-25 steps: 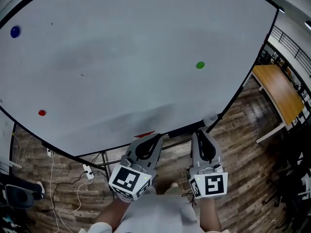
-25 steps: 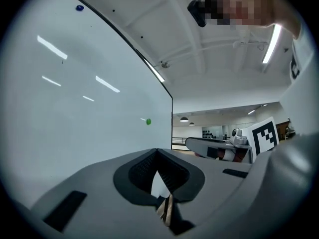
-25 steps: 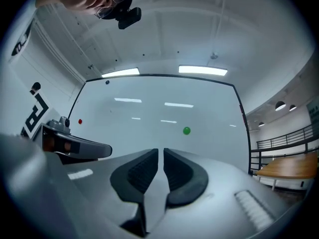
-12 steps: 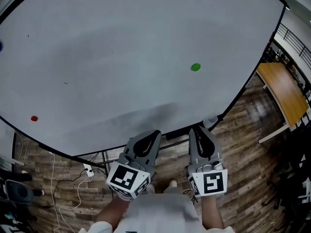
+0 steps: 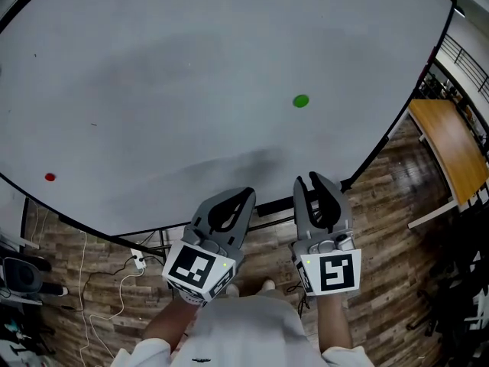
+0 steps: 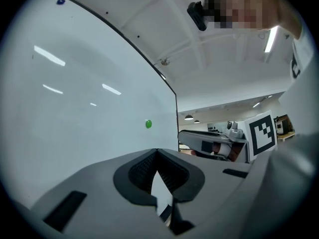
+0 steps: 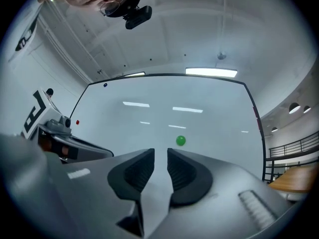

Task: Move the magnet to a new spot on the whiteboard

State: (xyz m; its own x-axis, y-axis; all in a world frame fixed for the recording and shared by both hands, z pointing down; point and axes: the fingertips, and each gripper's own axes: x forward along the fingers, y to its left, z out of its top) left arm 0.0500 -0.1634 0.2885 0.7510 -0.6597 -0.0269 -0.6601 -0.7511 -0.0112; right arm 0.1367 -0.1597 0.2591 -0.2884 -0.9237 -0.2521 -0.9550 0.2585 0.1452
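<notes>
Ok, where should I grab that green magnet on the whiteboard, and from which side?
Probably by its rim. The green magnet is small and round, flat against the upright whiteboard, so only its edge offers a hold. Come straight at the board face, one jaw on each side. The right claw is nearer; its jaws have just been opening, with nothing between them.

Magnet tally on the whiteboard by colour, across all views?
green magnet: 1
red magnet: 1
blue magnet: 1
Total: 3
</notes>
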